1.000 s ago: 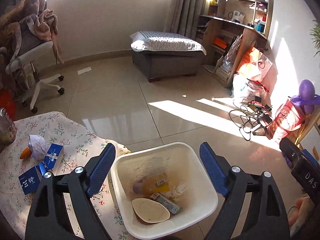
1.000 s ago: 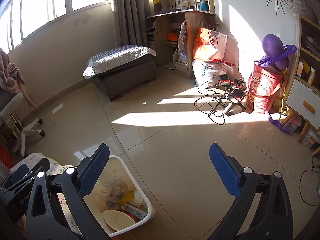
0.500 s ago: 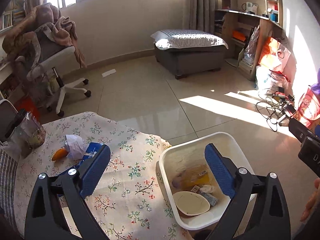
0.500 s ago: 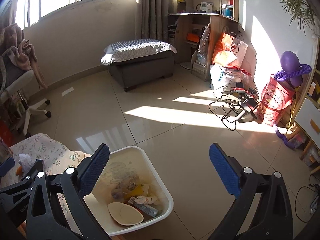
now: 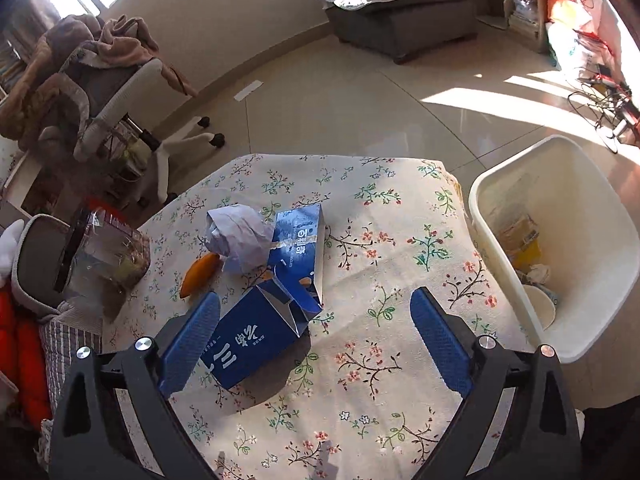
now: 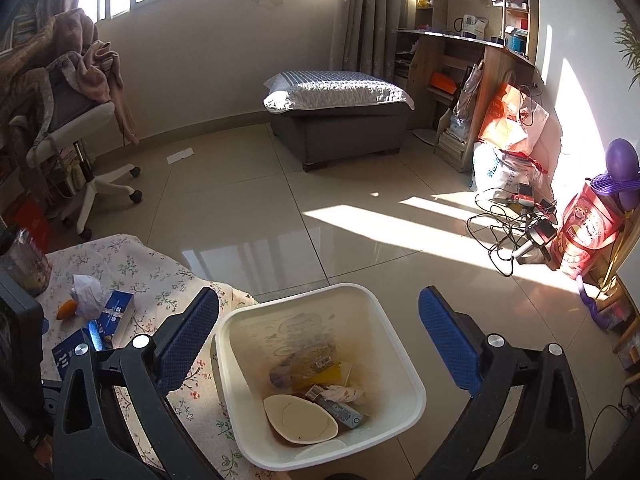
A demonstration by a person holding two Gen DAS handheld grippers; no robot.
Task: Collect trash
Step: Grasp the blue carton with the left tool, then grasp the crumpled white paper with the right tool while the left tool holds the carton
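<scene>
Left gripper point(image 5: 314, 334) over desk point(image 5: 400, 248), jaws wide open, empty; blue carton point(image 5: 256, 332) just beside its left finger, tissue point(image 5: 238, 238) beyond. Right gripper point(image 6: 320, 338) above bin point(image 6: 408, 376), jaws wide open, empty. Bin holds trash, beside desk.

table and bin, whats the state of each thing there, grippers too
left gripper: open, empty, above the table
right gripper: open, empty, above the bin
bin: upright, partly filled with trash
front blue carton: lying flat, end torn open
rear blue carton: lying open
tissue: crumpled, resting against the rear carton
orange wrapper: lying flat beside the tissue
</scene>
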